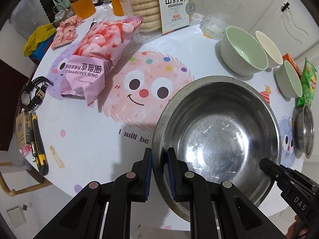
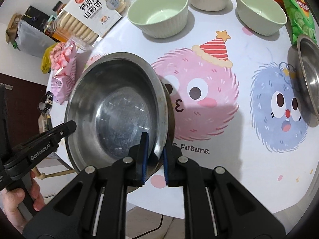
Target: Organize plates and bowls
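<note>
Steel bowl (image 1: 219, 131), large, held over the cartoon-printed table (image 1: 89, 131): left gripper (image 1: 159, 171) and right gripper (image 2: 154, 155) each pinch its rim on opposite sides, jaws narrow. Lower rim is hidden behind the fingers. Small steel bowl (image 2: 307, 75) is cut off at the frame edge; three ceramic bowls (image 2: 159, 14) stand beyond.
</note>
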The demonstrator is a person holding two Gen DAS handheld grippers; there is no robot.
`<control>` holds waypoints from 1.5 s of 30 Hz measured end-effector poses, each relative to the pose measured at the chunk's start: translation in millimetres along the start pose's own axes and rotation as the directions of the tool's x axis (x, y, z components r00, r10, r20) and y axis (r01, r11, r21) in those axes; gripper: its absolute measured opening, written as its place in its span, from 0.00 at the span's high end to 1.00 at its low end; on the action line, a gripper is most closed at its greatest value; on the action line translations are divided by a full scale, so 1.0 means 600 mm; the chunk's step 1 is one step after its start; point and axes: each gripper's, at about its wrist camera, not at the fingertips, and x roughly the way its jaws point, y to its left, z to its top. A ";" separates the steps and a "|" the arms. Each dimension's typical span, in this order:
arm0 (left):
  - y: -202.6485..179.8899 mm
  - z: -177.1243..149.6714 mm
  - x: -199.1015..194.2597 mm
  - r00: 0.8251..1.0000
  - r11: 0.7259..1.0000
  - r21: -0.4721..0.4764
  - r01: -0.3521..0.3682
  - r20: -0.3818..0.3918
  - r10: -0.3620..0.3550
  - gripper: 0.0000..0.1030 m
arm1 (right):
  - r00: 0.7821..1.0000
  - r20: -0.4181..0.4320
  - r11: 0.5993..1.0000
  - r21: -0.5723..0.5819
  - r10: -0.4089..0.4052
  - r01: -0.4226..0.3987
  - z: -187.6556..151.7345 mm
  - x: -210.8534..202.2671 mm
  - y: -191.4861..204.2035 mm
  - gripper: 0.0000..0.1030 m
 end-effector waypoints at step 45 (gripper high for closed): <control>-0.250 0.010 -0.070 0.989 0.967 0.235 0.098 0.086 -0.121 0.00 | 0.972 0.184 0.984 0.135 -0.144 0.120 -0.023 -0.174 -0.218 0.00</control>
